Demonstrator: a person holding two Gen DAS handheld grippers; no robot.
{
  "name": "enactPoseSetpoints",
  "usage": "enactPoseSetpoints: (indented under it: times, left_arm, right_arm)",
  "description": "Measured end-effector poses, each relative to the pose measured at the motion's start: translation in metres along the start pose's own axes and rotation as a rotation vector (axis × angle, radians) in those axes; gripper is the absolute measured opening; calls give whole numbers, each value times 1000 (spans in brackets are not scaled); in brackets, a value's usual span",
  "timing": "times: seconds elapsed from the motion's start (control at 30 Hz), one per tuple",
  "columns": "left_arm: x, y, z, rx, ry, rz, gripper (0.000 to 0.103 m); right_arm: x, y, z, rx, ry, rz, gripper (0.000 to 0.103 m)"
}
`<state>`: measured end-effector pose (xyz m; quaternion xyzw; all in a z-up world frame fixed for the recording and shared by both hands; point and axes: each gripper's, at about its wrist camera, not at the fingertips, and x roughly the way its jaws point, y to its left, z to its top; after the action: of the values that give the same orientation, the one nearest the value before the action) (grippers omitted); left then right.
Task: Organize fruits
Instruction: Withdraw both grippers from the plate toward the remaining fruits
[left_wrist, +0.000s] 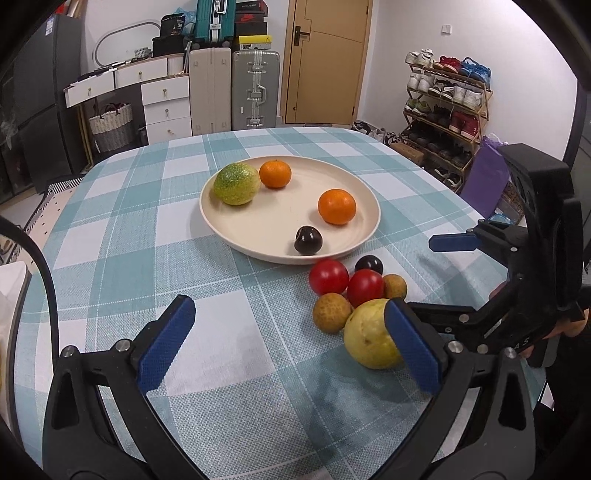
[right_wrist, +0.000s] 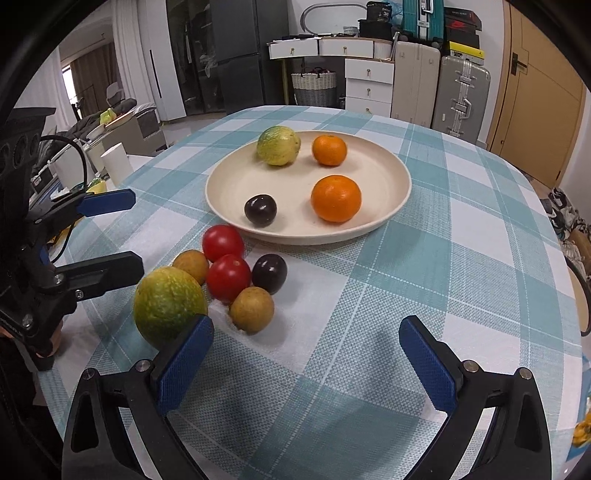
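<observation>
A cream plate (left_wrist: 280, 218) (right_wrist: 376, 173) holds a green-yellow citrus (left_wrist: 236, 183) (right_wrist: 279, 146), two oranges (left_wrist: 275, 173) (left_wrist: 337, 206) and a dark plum (left_wrist: 308, 240) (right_wrist: 260, 210). In front of the plate, several fruits cluster on the cloth: two red tomatoes (right_wrist: 222, 242) (right_wrist: 228, 277), a dark plum (right_wrist: 269, 274), two brown round fruits (right_wrist: 191, 264) (right_wrist: 252, 309) and a large yellow-green citrus (left_wrist: 371, 336) (right_wrist: 168, 306). My left gripper (left_wrist: 291, 345) (right_wrist: 118, 238) is open, its right finger beside that citrus. My right gripper (right_wrist: 306, 363) (left_wrist: 443, 278) is open and empty, on the cluster's other side.
The table wears a teal and white check cloth (left_wrist: 221, 295). Beyond its far edge stand suitcases (left_wrist: 255, 92), white drawers (left_wrist: 166, 107), a door (left_wrist: 328, 59) and a shoe rack (left_wrist: 447, 103). A white cup (right_wrist: 116, 164) sits off the table's left side.
</observation>
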<state>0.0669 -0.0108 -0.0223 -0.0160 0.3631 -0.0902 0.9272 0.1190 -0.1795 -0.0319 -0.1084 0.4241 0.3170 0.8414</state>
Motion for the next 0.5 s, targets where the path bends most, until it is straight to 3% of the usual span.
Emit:
enactPoseSetpoints:
  times: [0.27,0.4,0.5]
  left_arm:
    - [-4,2,-7,-18,7,-20,102]
    - [-7,-1,-11,-7,9,-31,102]
    - [-7,-1,-11,-7,8,-25,102]
  right_arm:
    - [3,8,1,-18,1,10,100]
    - [4,12,2,-29,8,21,80]
    - [5,17,2,-45,14,23,71]
